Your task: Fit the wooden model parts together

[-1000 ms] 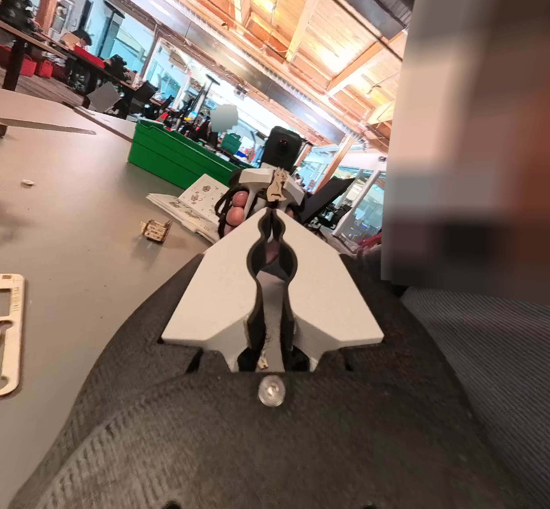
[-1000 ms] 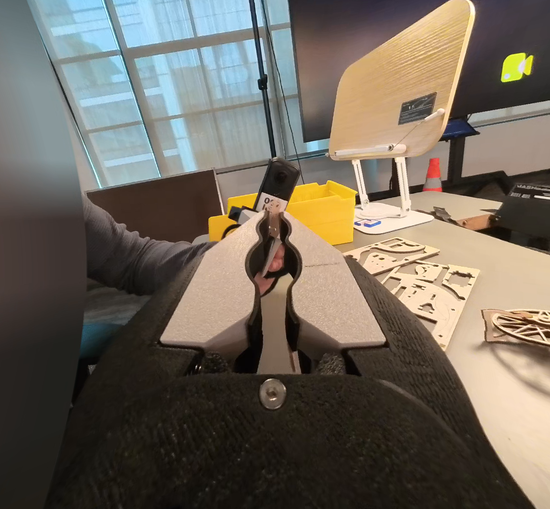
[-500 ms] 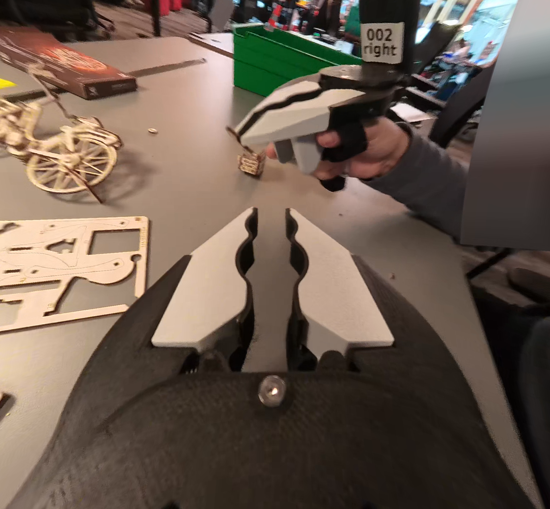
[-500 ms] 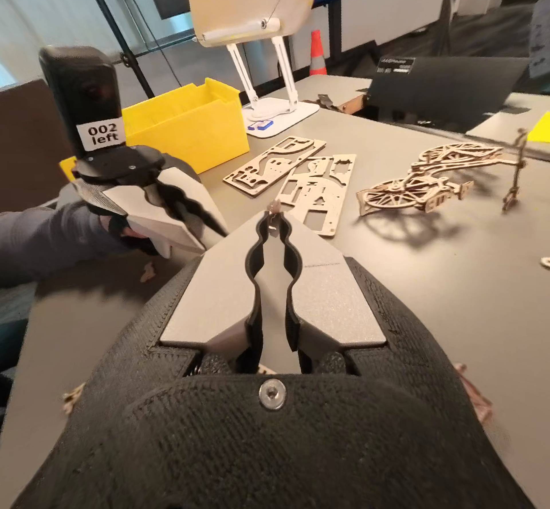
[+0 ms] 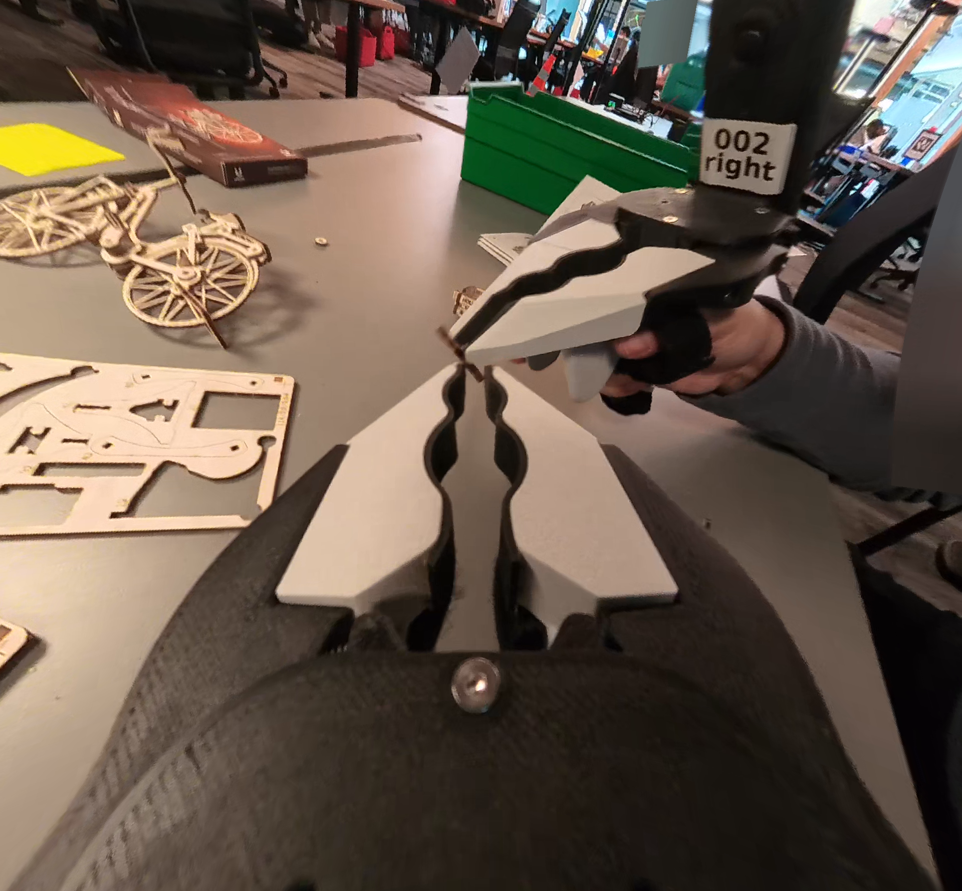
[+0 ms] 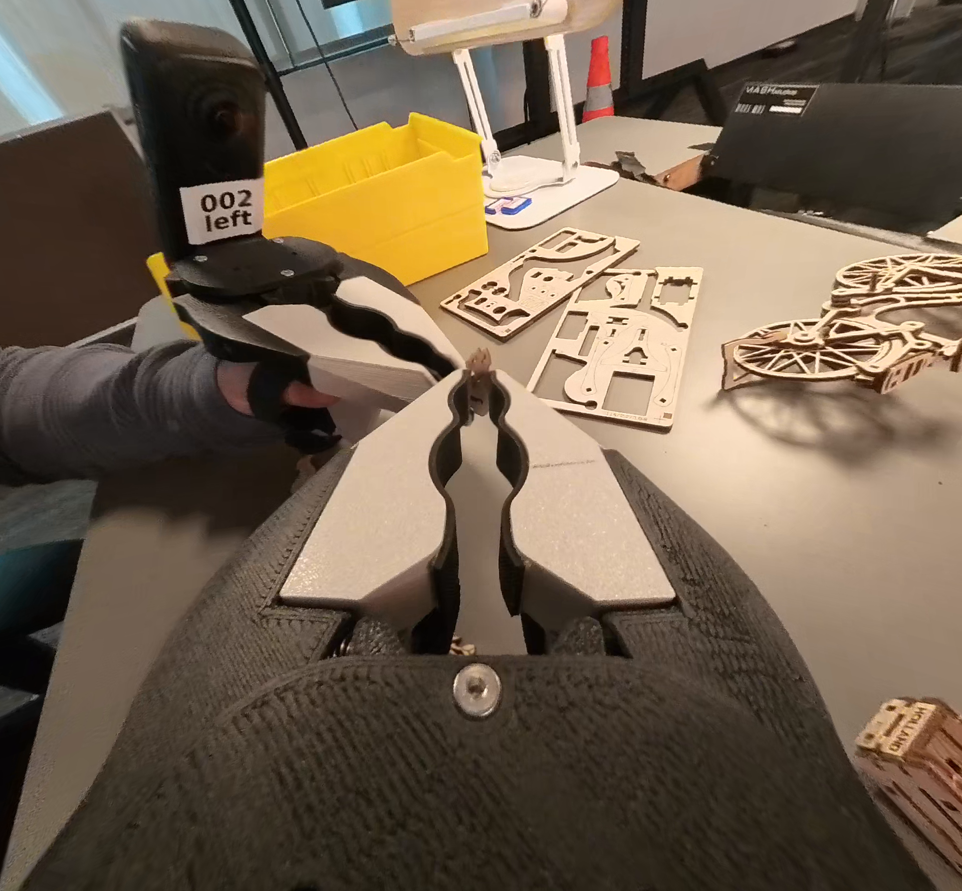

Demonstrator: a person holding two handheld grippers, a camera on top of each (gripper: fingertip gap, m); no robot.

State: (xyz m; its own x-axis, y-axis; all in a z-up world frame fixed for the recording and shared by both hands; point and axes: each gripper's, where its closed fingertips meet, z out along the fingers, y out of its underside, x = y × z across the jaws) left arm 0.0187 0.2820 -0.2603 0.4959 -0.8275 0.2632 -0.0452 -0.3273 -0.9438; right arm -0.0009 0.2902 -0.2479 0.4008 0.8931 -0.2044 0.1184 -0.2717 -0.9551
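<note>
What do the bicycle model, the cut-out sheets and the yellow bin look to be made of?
Bicycle model: pale unfinished plywood, probably laser-cut, judging by its dark edges. Cut-out sheets: the same thin plywood, with empty holes where parts came out. Yellow bin: moulded plastic, smooth with a slight sheen.

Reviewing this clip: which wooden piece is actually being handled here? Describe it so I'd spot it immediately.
Start at the grey table, where the two grippers meet tip to tip. The small wooden part is pinched in the right gripper, with the left gripper half-closed beside it. Unlike the flat cut-out sheets and the built bicycle model, it is held above the table.
</note>
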